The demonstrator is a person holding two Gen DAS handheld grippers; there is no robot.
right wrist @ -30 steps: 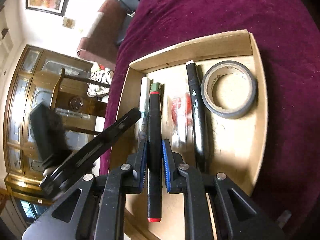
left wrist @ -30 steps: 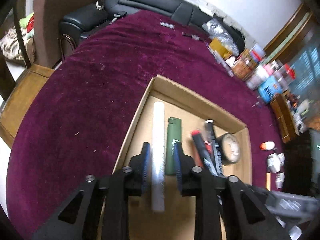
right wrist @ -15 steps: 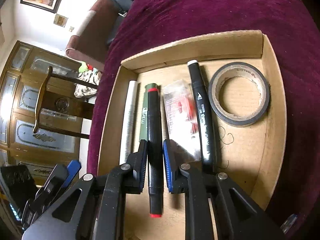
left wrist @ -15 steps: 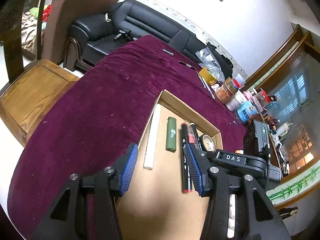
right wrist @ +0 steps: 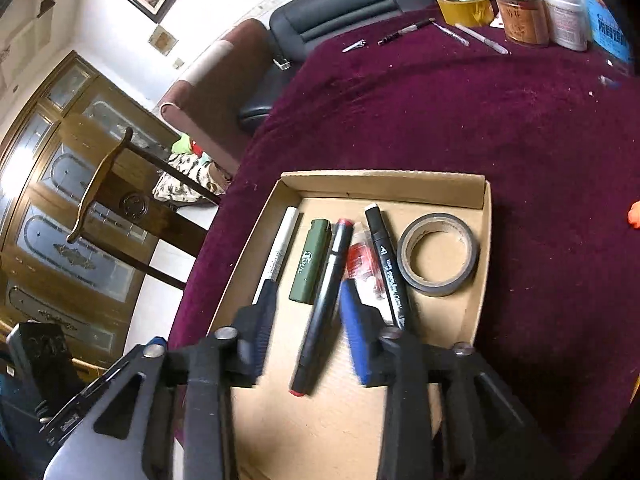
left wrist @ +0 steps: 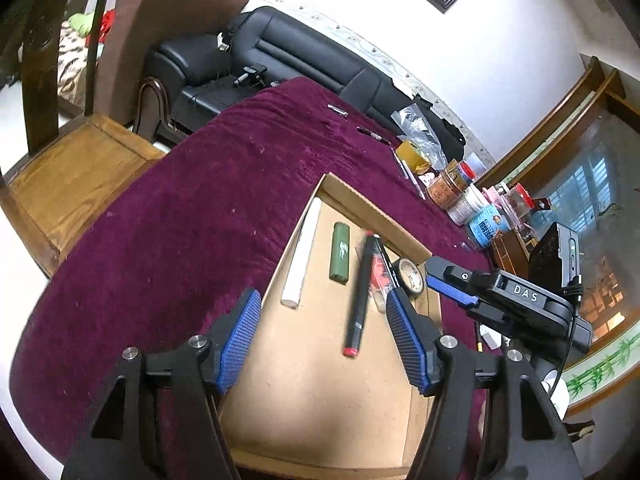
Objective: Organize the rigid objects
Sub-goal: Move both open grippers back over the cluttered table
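A shallow cardboard box (right wrist: 384, 184) sits on the purple tablecloth. In it lie side by side a white pen (right wrist: 278, 254), a green lighter (right wrist: 310, 266), a black marker with red ends (right wrist: 326, 300), a small red packet (right wrist: 362, 264), a black marker with a white cap (right wrist: 388, 264) and a grey tape roll (right wrist: 438, 254). My right gripper (right wrist: 306, 332) is open above the red-ended marker, not touching it. My left gripper (left wrist: 322, 340) is open and empty above the box's near end (left wrist: 320, 400); the same white pen (left wrist: 302, 252), lighter (left wrist: 340, 252) and marker (left wrist: 360, 300) show there.
At the table's far side stand a yellow tape roll (right wrist: 466, 8), jars and tubs (right wrist: 520, 12) and loose pens (right wrist: 404, 32). An orange object (right wrist: 634, 214) lies at the right. A black sofa (left wrist: 280, 60) and a wooden chair (left wrist: 72, 176) stand beyond the table edge.
My right gripper opened and let go of the red-ended marker, which now lies in the box, then pulled back and up. My left gripper released the white pen and drew back, open.
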